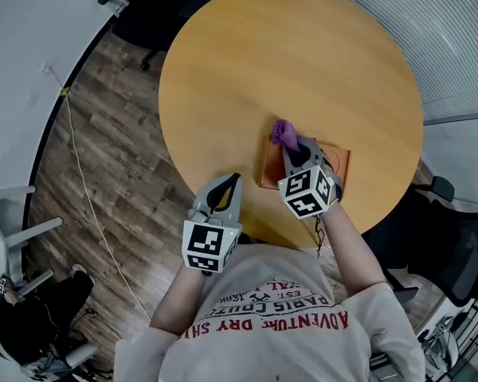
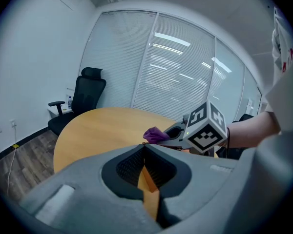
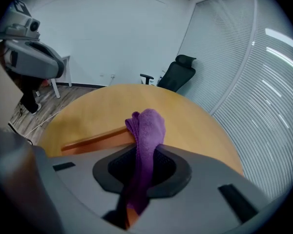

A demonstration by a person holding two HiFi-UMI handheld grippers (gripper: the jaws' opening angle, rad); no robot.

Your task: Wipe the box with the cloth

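The purple cloth (image 1: pixel 283 133) is pinched in the right gripper (image 1: pixel 297 151) at the far left corner of the flat orange-brown box (image 1: pixel 340 162), which lies on the round wooden table (image 1: pixel 287 54). The left gripper (image 1: pixel 233 183), pressed together and empty, is held near the box's left side.

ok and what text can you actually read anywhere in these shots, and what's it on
"ADVENTURE DRY SH": red print on the person's shirt, upside down in the head view, its end cut off.
"PARIS COUT": same shirt, the next line, its end hidden.
"EST.": same shirt; the rest of the smaller lines are too small to read.
No words on the marker cubes, only square code patterns.
No print shows on the box or the cloth.
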